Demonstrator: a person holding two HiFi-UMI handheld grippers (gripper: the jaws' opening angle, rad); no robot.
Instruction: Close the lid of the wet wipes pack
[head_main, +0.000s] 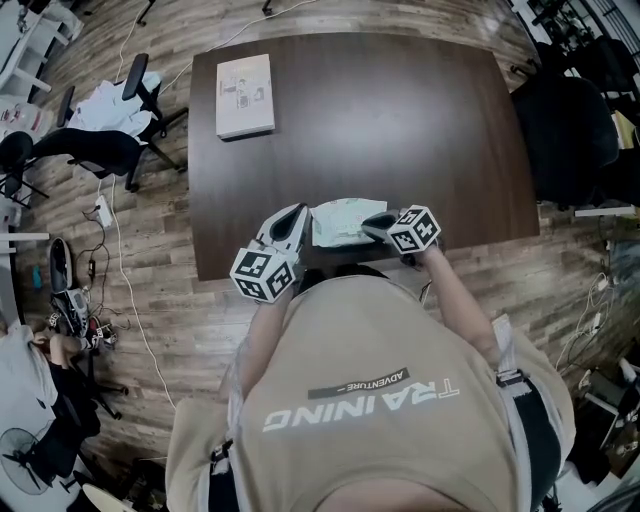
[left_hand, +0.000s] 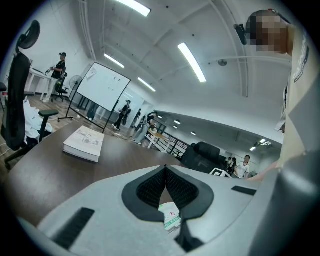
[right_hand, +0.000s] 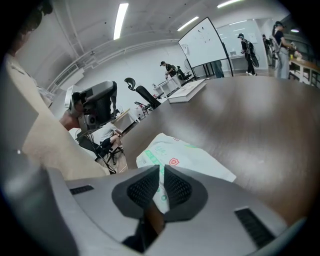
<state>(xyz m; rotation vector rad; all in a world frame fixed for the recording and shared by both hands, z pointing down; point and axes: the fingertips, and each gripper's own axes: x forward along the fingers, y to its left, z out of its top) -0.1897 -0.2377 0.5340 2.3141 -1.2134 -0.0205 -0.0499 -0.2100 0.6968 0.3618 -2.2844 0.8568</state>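
Observation:
The wet wipes pack (head_main: 337, 222), white with green print, lies flat near the front edge of the dark wooden table (head_main: 400, 120). My left gripper (head_main: 296, 214) rests at the pack's left end with its jaws shut and empty. In the left gripper view (left_hand: 165, 169) a corner of the pack (left_hand: 170, 218) shows below the closed pads. My right gripper (head_main: 376, 224) sits at the pack's right end. In the right gripper view (right_hand: 160, 169) its jaws are pressed nearly together just above the pack (right_hand: 187, 156). I cannot make out the lid.
A white book (head_main: 245, 95) lies at the table's far left corner and also shows in the left gripper view (left_hand: 84, 144). Office chairs (head_main: 115, 120) stand left of the table, and a black chair (head_main: 565, 130) stands on the right. People stand in the room behind.

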